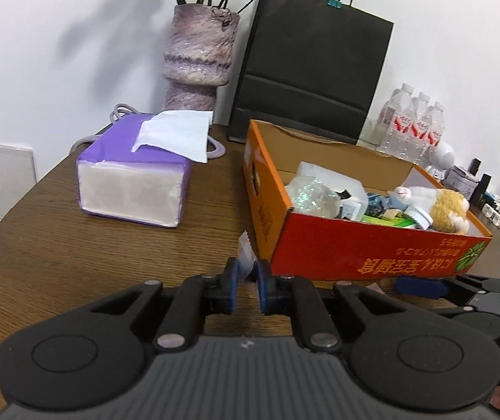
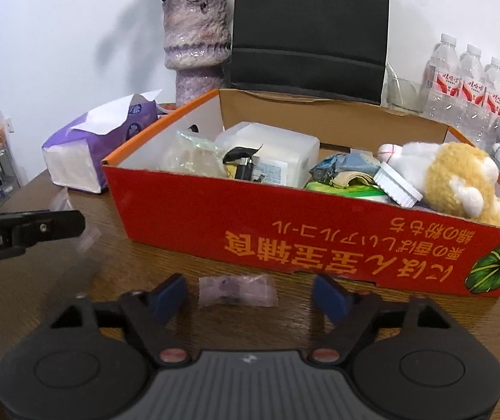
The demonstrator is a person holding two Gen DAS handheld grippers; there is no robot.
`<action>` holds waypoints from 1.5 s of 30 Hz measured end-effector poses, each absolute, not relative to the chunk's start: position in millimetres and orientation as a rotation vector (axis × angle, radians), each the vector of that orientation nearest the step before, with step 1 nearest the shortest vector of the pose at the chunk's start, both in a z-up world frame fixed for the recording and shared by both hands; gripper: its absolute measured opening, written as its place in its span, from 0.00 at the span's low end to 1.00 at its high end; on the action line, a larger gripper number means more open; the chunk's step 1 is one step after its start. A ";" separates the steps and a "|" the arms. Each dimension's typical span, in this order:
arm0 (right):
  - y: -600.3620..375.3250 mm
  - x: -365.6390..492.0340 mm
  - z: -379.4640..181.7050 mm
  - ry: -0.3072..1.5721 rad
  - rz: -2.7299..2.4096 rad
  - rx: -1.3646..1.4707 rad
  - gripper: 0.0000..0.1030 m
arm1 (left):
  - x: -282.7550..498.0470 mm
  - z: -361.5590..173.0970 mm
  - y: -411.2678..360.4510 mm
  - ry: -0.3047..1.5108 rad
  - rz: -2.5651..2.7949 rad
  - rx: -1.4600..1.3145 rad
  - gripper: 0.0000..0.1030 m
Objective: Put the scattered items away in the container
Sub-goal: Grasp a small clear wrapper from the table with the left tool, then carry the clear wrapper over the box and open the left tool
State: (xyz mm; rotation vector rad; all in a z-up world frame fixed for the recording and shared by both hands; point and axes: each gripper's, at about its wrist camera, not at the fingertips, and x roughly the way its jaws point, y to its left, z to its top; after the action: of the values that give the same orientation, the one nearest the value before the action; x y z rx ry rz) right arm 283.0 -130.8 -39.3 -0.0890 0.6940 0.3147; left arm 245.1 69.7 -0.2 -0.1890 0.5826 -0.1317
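Beside the box [image 2: 284, 224], your left gripper [image 1: 247, 274] is pinching a clear packet [image 1: 245, 252]; your right gripper [image 2: 250, 294] is spreading wide around a packet [image 2: 237, 290] lying on the table [image 2: 110, 273].

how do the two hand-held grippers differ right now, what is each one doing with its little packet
The left hand-held gripper has its jaws nearly closed on a small clear packet, pinching its lower edge so it stands up. The right hand-held gripper has its jaws wide open around a pinkish packet lying flat on the table, apparently not gripped. Both sit low in front of the orange box.
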 end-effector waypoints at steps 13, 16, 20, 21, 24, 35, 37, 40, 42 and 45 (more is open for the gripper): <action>-141.2 257.0 -31.6 0.655 0.414 -0.077 0.25 | 241.8 -4.6 60.9 0.593 -0.140 -0.181 0.12; -149.5 250.9 -27.8 0.638 0.405 -0.062 0.25 | 238.2 -4.8 57.3 0.588 -0.140 -0.180 0.12; -163.4 239.7 -19.9 0.606 0.391 -0.051 0.25 | 224.4 -0.7 45.8 0.559 -0.132 -0.154 0.12; -168.1 237.1 -17.2 0.598 0.388 -0.043 0.25 | 219.5 1.9 42.7 0.547 -0.134 -0.154 0.12; -184.0 232.0 -6.1 0.565 0.377 -0.013 0.25 | 206.8 12.9 34.7 0.496 -0.140 -0.156 0.12; -210.6 254.3 52.2 0.398 0.352 0.015 0.25 | 239.2 60.6 -6.7 0.410 -0.208 -0.159 0.12; -209.4 265.2 58.8 0.379 0.353 0.023 0.25 | 251.3 67.8 -13.0 0.395 -0.208 -0.156 0.12; -208.9 283.5 62.9 0.365 0.360 0.035 0.25 | 270.2 73.2 -17.6 0.383 -0.194 -0.177 0.12; -208.9 295.9 62.6 0.363 0.363 0.043 0.25 | 282.7 70.7 -18.3 0.384 -0.177 -0.198 0.12; -205.3 310.1 56.6 0.368 0.355 0.008 0.25 | 299.4 58.8 -20.0 0.409 -0.141 -0.201 0.12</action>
State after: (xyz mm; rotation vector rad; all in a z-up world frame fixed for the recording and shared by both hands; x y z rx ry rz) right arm 310.1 -205.3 56.6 0.0076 0.3680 0.3549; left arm 299.4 -20.0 58.8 -0.2011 0.4090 -0.1413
